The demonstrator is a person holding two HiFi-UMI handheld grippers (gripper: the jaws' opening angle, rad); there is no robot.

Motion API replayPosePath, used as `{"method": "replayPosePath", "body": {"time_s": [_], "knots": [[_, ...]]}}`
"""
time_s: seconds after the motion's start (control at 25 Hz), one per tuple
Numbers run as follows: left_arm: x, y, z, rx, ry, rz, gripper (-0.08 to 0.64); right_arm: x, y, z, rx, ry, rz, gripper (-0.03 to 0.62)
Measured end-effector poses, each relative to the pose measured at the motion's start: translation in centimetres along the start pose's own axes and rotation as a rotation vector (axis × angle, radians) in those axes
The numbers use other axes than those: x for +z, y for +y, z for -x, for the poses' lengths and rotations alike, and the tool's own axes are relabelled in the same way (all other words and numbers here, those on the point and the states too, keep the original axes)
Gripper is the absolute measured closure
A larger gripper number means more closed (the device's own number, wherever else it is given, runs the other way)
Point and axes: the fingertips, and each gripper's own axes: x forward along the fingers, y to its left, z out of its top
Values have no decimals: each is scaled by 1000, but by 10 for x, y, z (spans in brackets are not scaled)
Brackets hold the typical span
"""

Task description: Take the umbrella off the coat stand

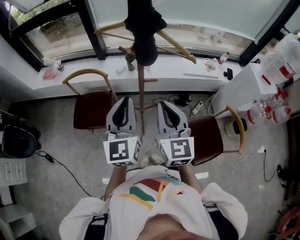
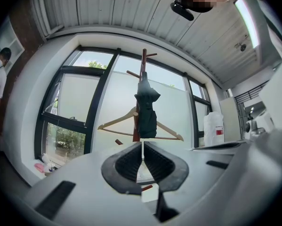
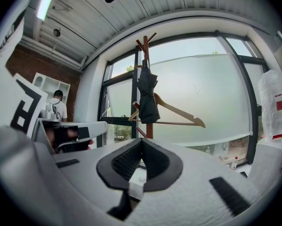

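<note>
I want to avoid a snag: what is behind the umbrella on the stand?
A wooden hanger hangs behind the umbrella, both arms showing. Its middle and hook are covered, as is part of the stand.

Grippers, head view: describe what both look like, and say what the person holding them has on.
The left gripper and right gripper match: each has a light grey moulded shell with black ribbed tongs that taper forward. Each carries a white cube at its rear, printed with black square markers. The person wears a white top with red, green and yellow stripes on it.
</note>
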Motion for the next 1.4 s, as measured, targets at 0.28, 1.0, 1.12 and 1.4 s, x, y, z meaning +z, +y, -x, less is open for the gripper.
{"method": "replayPosePath", "body": {"time_s": [0.28, 1.0, 1.12, 1.4], "knots": [[-5, -14, -9, 23, 15, 0, 548, -2, -22, 5, -1, 5, -16, 592], [86, -13, -69, -92, -110, -33, 305, -3, -30, 14, 4, 7, 5, 592], [104, -22, -91, -147, -92, -116, 295, -4, -34, 17, 2, 10, 17, 592], [111, -19, -140, -213, 2, -77, 241, 3, -33, 14, 15, 5, 25, 592]]}}
